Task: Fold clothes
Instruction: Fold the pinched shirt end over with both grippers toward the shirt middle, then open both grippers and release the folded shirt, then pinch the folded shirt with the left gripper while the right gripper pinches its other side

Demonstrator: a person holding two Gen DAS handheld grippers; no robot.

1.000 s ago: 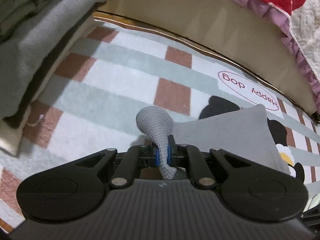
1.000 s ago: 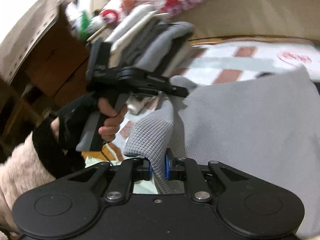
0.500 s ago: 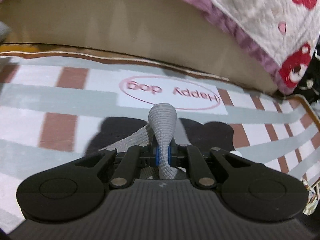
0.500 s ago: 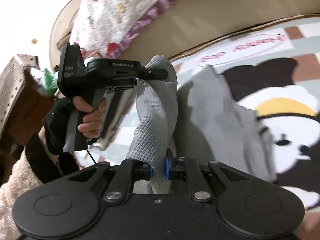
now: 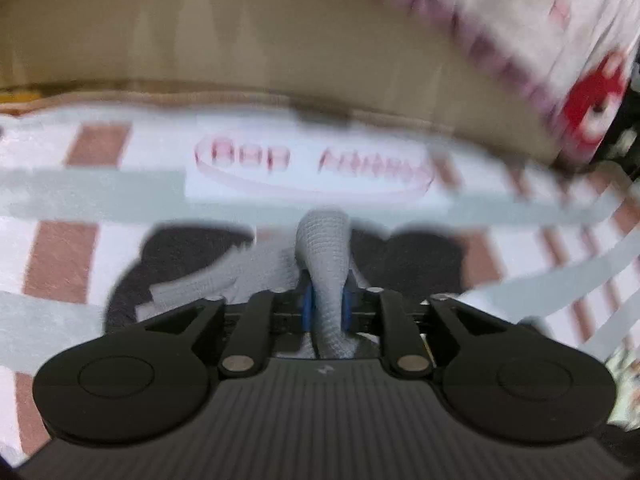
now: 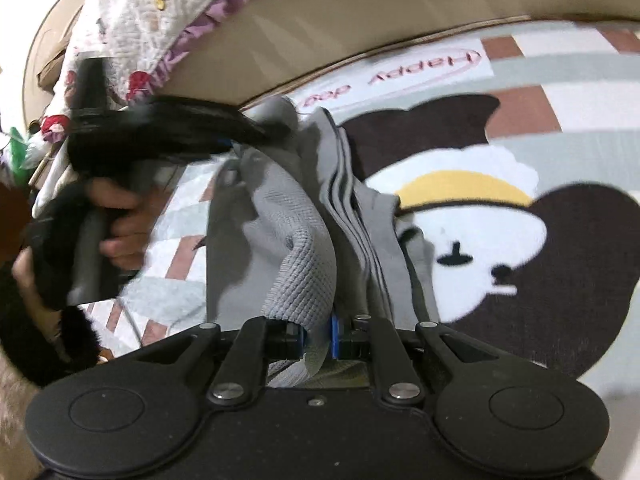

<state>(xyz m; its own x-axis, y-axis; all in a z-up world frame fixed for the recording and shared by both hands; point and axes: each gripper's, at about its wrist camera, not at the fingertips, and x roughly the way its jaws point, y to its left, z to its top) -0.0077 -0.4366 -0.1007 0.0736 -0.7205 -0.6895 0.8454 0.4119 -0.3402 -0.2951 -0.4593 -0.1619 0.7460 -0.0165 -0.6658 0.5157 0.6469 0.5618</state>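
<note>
A grey waffle-knit garment [image 6: 296, 236] hangs doubled over between both grippers above a patterned rug [image 6: 520, 240]. My right gripper [image 6: 318, 334] is shut on a bunched edge of it at the bottom of the right wrist view. The left gripper [image 6: 244, 136], held in a hand with a dark glove, is blurred at the left of that view and pinches the garment's far edge. In the left wrist view my left gripper [image 5: 326, 304] is shut on a roll of the same grey garment [image 5: 324, 256], with more of the fabric trailing down to the left.
The rug shows a cartoon dog [image 6: 480, 216] and a "Happy dog" label [image 5: 312, 164] among brown and grey checks. A beige sofa base [image 5: 280, 40] runs along the far side, with a white quilt [image 6: 160, 12] with red and purple trim draped over it.
Both grippers have swung the garment right, away from the stack of folded clothes, and lowered it over the dog print. The fabric now hangs gathered into folds. The left view is motion-blurred.
</note>
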